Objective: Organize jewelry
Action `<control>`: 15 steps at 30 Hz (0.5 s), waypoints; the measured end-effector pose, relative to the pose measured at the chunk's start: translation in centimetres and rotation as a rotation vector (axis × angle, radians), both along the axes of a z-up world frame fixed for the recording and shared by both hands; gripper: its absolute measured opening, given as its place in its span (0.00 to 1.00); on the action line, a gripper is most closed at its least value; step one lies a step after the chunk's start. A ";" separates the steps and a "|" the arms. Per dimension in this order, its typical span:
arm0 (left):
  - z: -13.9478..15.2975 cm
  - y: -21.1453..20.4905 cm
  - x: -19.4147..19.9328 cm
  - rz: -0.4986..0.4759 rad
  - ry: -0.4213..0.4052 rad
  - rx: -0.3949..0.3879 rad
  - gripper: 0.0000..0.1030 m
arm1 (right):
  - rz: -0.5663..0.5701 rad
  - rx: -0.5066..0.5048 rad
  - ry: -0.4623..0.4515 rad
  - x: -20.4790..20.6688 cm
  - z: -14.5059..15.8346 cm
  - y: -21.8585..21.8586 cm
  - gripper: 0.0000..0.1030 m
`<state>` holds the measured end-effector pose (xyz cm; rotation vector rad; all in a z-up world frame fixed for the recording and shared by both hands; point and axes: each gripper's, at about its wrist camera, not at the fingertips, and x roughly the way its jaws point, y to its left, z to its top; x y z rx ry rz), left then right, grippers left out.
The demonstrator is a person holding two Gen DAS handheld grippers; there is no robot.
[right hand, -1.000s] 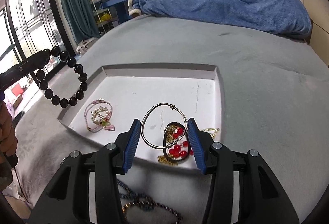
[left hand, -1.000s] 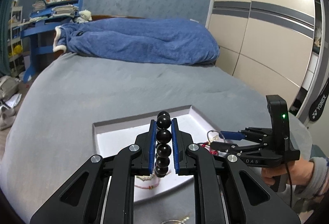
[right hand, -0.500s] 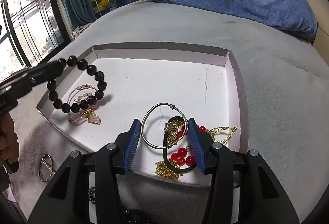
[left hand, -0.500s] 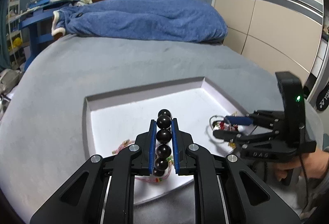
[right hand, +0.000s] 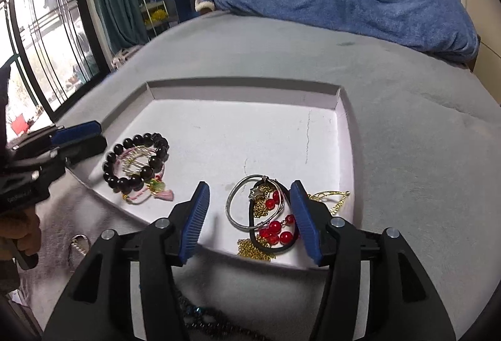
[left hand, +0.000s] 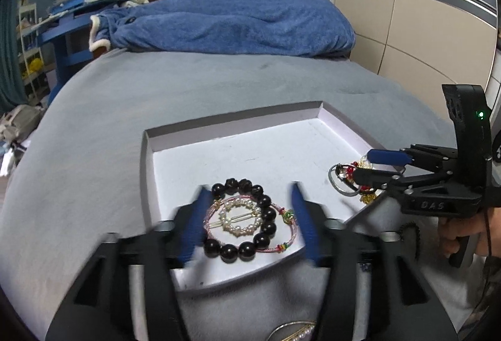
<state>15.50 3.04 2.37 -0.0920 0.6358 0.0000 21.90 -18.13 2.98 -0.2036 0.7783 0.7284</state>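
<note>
A white tray [left hand: 250,153] [right hand: 250,128] lies on the grey bed. The black bead bracelet [left hand: 269,228] [right hand: 119,149] rests in its near left corner, on top of a pink cord bracelet [left hand: 291,237] and a pearl ring clip [left hand: 241,215]. My left gripper [left hand: 249,189] [right hand: 98,135] hovers over them with its jaws opening, pads clear of the beads. The silver bangle [right hand: 228,206] [left hand: 331,176] lies in the tray on red beads [right hand: 275,228] and a gold chain [right hand: 253,250]. My right gripper [right hand: 250,184] [left hand: 363,165] straddles it, jaws opening, nothing gripped.
Loose pieces lie on the bed in front of the tray: a dark beaded necklace [right hand: 203,316], a silver clip [right hand: 78,242] and a pearl hairpin [left hand: 297,331]. A blue blanket [left hand: 235,24] is heaped at the far end. A wardrobe [left hand: 422,27] stands to the right.
My left gripper came down to the tray and opened, dropping the black bead bracelet onto the pink cord bracelet. My right jaws widened around the silver bangle.
</note>
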 end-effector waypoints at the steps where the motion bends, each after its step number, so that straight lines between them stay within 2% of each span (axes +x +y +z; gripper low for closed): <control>1: 0.1 0.0 -0.3 -0.002 -0.008 -0.002 0.68 | -0.003 0.009 -0.006 -0.2 0.2 -0.3 0.56; 6: 0.3 0.0 -1.3 0.001 -0.007 0.017 0.77 | -0.023 0.037 -0.018 -1.3 0.9 -2.2 0.58; 10: 0.4 -0.2 -3.1 0.002 -0.020 0.039 0.83 | -0.043 0.056 -0.021 -2.2 1.0 -4.0 0.68; 15: 0.0 -0.4 -5.2 -0.004 -0.021 0.049 0.89 | -0.075 0.067 -0.011 -3.7 0.6 -6.1 0.73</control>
